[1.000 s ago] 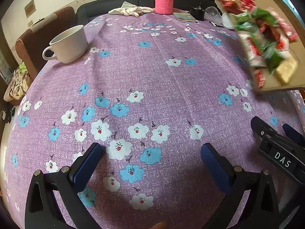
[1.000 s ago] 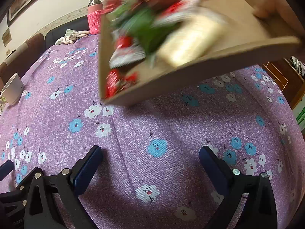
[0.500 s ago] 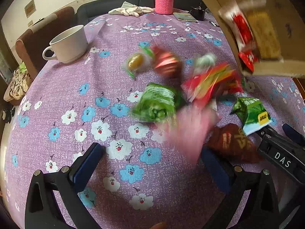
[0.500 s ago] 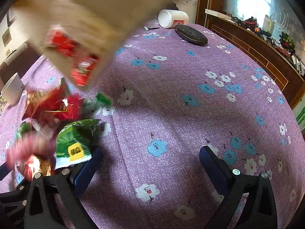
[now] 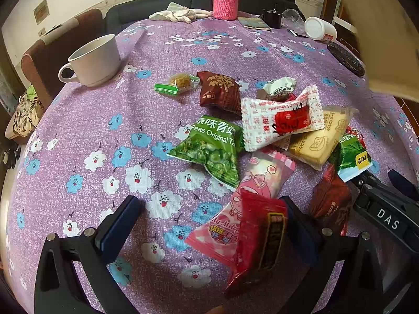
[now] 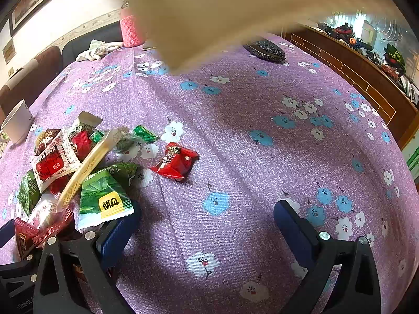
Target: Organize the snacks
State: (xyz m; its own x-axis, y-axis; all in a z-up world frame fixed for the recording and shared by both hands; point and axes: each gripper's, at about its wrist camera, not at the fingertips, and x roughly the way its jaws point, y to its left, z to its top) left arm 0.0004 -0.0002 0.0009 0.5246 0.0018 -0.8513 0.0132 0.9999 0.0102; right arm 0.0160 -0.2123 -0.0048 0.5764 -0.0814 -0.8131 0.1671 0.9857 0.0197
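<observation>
Left hand-held gripper (image 5: pixel 209 225) spread wide, empty, low over desk (image 5: pixel 110 141); right hand-held gripper (image 6: pixel 207 225) likewise spread, gripping nothing. Snack pile (image 5: pixel 262 136) heaped between them, packets overlapping, loose for sorting. Lone red packet (image 6: pixel 175 162) lies apart, right of pile. Blurred cardboard box (image 6: pixel 222 7) overhead.

Roughly twelve snack packets (image 5: pixel 262 136); one cup (image 5: pixel 95 59); two grippers.

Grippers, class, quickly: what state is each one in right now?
Left gripper: open, holding nothing; snack packets lie between its fingers.
Right gripper: open, holding nothing.
</observation>
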